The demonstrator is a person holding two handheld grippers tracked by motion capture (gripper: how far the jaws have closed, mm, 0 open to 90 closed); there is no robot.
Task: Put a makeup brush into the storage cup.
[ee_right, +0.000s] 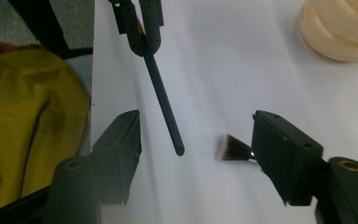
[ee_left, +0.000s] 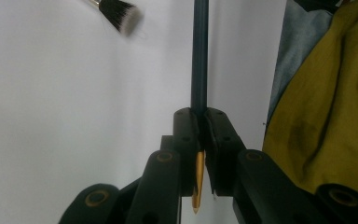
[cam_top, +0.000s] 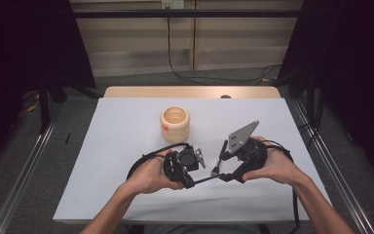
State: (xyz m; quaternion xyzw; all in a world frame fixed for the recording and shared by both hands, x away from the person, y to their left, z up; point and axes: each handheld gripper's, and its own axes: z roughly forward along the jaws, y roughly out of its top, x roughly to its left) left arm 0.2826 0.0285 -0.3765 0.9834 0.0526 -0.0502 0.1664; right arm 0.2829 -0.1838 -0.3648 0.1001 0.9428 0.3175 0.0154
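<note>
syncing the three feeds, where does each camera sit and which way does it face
high view: above the person's side, looking forward and down on the table; forearms, hands show.
left gripper view: rides the left gripper, looking along the pencil; its fingers show.
right gripper view: rides the right gripper; its fingers show.
shared: pencil, brush.

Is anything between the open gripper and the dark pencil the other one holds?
No. The right gripper's open jaws flank the free end of the pencil, with bare table between. A small brush lies beside one jaw, not blocking.
</note>
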